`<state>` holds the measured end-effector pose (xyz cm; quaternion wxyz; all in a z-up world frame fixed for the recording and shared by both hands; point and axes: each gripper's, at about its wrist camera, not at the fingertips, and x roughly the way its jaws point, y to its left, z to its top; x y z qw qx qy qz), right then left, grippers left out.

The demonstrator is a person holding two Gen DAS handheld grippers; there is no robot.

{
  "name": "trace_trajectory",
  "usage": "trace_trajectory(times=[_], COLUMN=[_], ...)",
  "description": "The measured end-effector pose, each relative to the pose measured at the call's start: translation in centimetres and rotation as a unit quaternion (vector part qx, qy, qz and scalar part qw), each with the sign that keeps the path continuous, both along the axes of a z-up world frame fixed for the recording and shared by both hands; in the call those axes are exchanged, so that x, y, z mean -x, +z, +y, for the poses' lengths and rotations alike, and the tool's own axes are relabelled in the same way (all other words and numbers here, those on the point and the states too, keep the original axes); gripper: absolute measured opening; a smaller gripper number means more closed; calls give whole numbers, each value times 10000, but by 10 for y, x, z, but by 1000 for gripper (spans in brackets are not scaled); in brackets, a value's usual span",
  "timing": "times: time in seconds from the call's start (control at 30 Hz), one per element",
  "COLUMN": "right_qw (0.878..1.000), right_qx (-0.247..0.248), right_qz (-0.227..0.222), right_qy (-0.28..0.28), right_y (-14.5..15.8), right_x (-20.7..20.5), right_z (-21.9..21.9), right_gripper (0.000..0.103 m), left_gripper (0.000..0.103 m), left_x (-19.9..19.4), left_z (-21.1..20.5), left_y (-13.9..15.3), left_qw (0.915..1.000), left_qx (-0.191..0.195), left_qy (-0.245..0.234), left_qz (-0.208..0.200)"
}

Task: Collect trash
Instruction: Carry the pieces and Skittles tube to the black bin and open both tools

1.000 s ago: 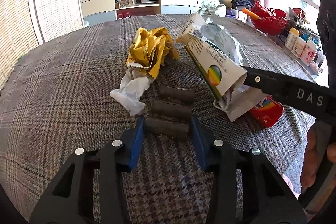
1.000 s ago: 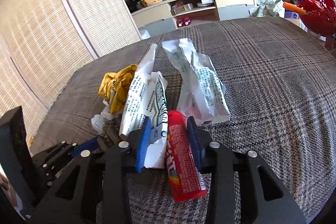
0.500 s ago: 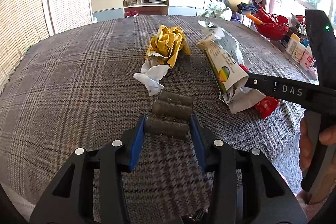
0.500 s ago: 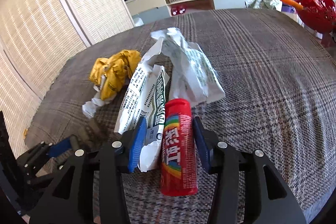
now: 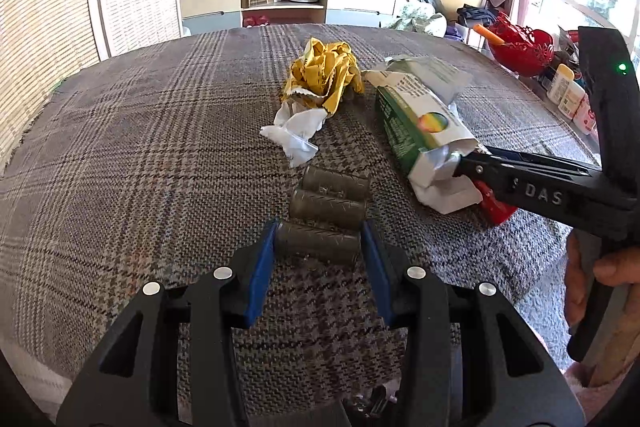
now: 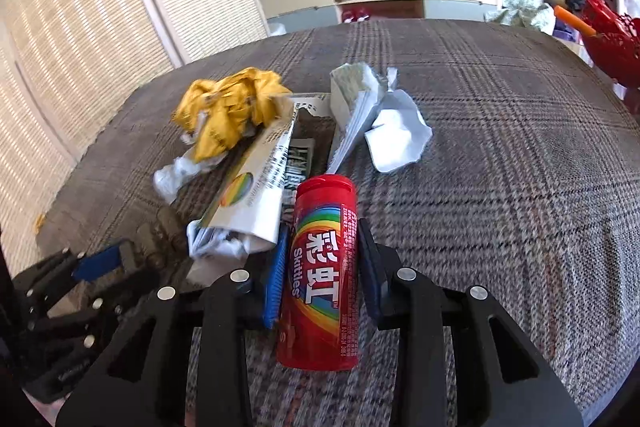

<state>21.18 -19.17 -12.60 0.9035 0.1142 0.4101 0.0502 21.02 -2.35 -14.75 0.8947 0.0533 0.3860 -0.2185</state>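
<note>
Here, on a plaid-covered table (image 5: pixel 132 155), the left gripper (image 5: pixel 319 247) has its blue pads pressed against the two ends of the nearest of three dark rolls (image 5: pixel 318 242). The rolls lie side by side in a short row, touching one another, and the jaws are clenched on that nearest one.

Beyond the rolls lies a white tissue (image 5: pixel 294 135), and just behind it, touching, a crumpled yellow wrapper (image 5: pixel 326 77). To the right of these sits a green-and-white pouch (image 5: pixel 420 125) with a rainbow dot, its torn end toward the right gripper (image 6: pixel 322 263).

In the right wrist view, that gripper straddles a red Skittles tube (image 6: pixel 324 267) lying lengthwise between its pads. The jaws are closing, and both pads sit against the tube's sides, grasping it. The tube rests on the table just right of the pouch, its cap pointing away from the camera. A crumpled white paper (image 6: pixel 396 139) lies farther off, beside the pouch's far end.

A hand (image 5: pixel 600 279) grips the right gripper's handle at the table's edge. A red basket (image 5: pixel 520 47) stands at the far right.
</note>
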Motion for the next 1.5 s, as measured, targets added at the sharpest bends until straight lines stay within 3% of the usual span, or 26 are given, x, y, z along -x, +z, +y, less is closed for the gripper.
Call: trace_trajectory(times=[0.4,0.97,1.5], right_qw=[9997,9995,9987], right_qx=[-247,-260,-345], right_qz=[-19,-111,204], right_qy=[15,115,313], right_y=[5,6,-35], right_x=[52,130,172], right_z=[-20,-22,-8], right_gripper=[34,34,34], left_gripper=[40,39,38], left_x=[37,124,168], left_z=[6,20,-3], left_y=[7,14,-31], left_qw=[9999,9996,9998], left_qx=[-43,70,-42], left_qy=[83,233,-15], left_qz=[-56,-174,192])
